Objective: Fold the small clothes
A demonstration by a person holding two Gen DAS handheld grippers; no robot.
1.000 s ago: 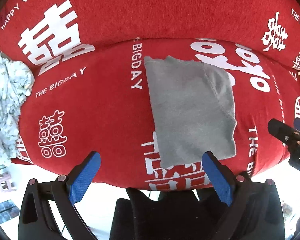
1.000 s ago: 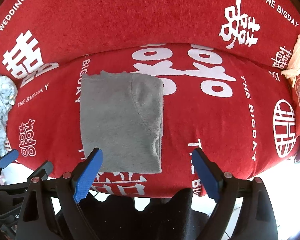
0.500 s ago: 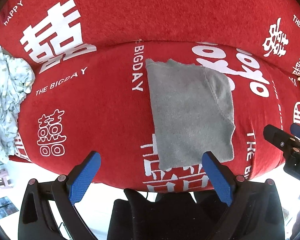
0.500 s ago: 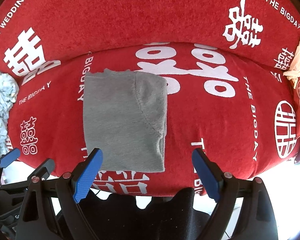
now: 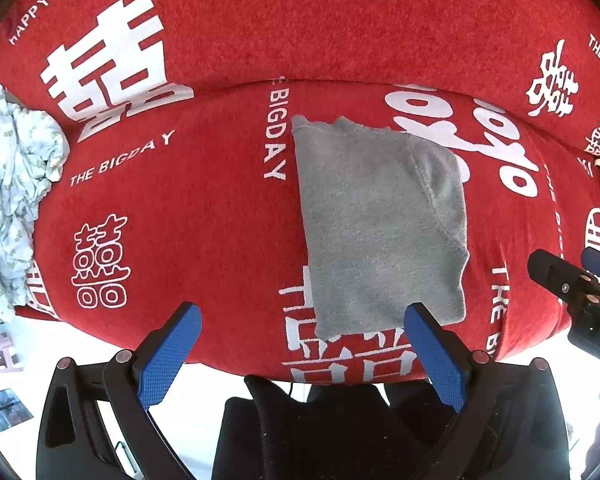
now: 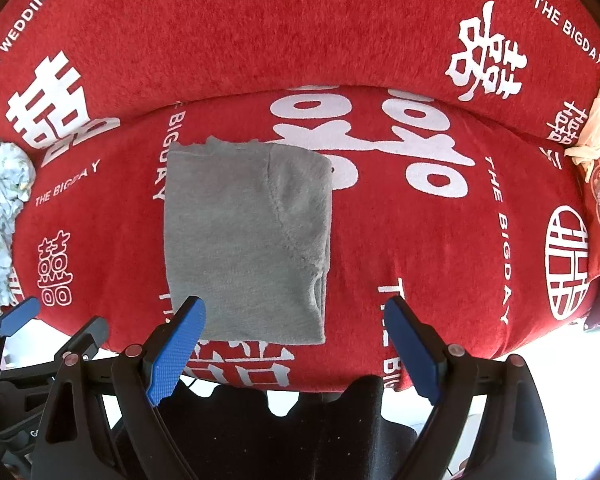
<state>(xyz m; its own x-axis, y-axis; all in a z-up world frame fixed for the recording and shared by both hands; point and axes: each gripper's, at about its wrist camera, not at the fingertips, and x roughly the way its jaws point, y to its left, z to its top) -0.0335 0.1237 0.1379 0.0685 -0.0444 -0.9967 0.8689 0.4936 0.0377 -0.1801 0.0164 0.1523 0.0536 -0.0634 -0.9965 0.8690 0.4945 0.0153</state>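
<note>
Nearest, the left gripper (image 5: pixel 302 350) and right gripper (image 6: pixel 296 344) are shown with jaws spread wide, nothing grasped. Compared with a second ago, both are seen drawn slightly back; the folded grey fleece garment (image 6: pixel 246 248) is unmoved, which suggests this fold is complete. The garment lies flat at 12 o'clock on the red printed sofa cover (image 6: pixel 440 248). Beyond, "THE BIGDAY" and "HAPPY WEDDING" are legible. A crumpled pale-blue patterned cloth (image 5: pixel 10 200) is seen at 9 o'clock, presumably next for folding.
</note>
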